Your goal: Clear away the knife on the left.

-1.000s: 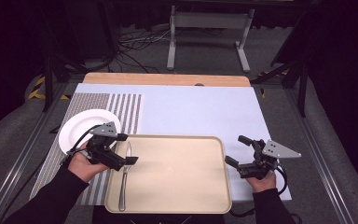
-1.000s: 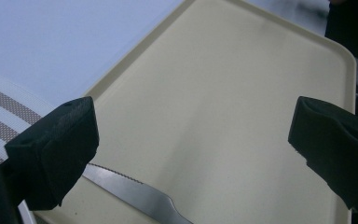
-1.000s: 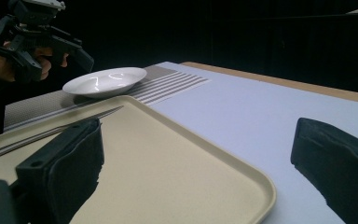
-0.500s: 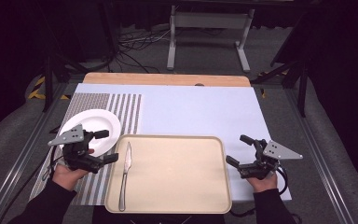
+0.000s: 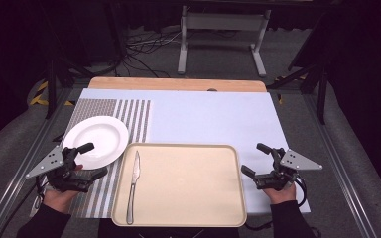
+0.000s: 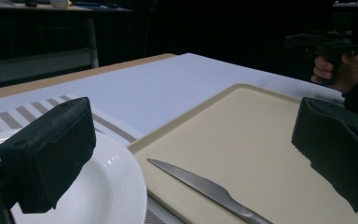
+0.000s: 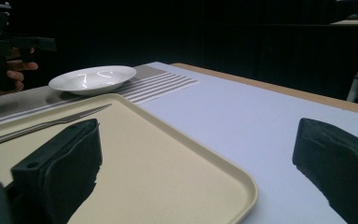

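Note:
A beige tray [image 5: 188, 183] lies at the front middle of the table, and a table knife [image 5: 133, 186] rests along its left side, blade pointing away. To its upper left, a white plate [image 5: 96, 140] sits on the striped placemat [image 5: 129, 114]. My left gripper [image 5: 94, 159] hovers open over the placemat, between the plate's near rim and the tray's left edge, with nothing in it. My right gripper [image 5: 252, 158] is open just off the tray's right edge, holding nothing. The left gripper view has the knife [image 6: 200, 186] and the plate [image 6: 107, 191] between the wide jaws.
A pale blue mat [image 5: 208, 119] covers most of the table, with a wooden strip [image 5: 178, 84] along the far edge. Beyond the table stand a metal frame [image 5: 218, 29] and cables on a dark floor. Metal rails run along both table sides.
My left gripper has drawn back to the left, from over the knife at the tray's left edge to the placemat beside the plate. The knife stays on the tray. The right gripper has barely moved.

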`<state>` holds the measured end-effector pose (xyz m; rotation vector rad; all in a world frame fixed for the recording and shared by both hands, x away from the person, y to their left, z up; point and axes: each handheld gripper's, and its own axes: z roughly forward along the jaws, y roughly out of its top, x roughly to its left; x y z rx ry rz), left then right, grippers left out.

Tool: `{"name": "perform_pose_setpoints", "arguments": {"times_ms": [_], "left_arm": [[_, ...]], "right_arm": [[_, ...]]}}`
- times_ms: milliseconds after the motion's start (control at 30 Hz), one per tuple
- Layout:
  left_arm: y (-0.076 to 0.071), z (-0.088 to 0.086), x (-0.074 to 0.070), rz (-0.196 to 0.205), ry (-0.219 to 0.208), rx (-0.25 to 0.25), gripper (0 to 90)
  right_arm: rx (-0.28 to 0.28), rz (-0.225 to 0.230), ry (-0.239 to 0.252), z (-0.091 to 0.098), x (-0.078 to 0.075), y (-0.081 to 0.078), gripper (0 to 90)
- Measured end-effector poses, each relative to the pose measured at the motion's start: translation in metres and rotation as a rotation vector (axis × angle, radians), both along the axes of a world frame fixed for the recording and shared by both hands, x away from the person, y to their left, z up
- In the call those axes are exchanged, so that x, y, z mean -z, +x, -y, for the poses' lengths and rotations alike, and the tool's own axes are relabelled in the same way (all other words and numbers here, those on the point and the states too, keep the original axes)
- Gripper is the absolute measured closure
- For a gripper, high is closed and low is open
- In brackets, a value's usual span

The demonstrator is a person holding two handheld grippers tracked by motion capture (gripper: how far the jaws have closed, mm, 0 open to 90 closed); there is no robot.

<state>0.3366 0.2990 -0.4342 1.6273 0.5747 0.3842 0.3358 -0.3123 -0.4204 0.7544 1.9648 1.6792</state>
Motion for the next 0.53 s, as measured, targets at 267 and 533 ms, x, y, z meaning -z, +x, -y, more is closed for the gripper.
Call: {"name": "perform_pose_setpoints", "arguments": {"times_ms": [267, 533], "left_arm": [[-0.002, -0.017, 0.015, 0.019, 0.05, -0.048, 0.2], [0.0, -0.019, 0.023, -0.012, 0.032, -0.031, 0.2]], "right_arm": [[0.022, -0.006, 0.003, 0.002, 0.004, 0.001, 0.1], [0.028, -0.033, -0.02, 0.001, 0.01, 0.004, 0.1]]}}
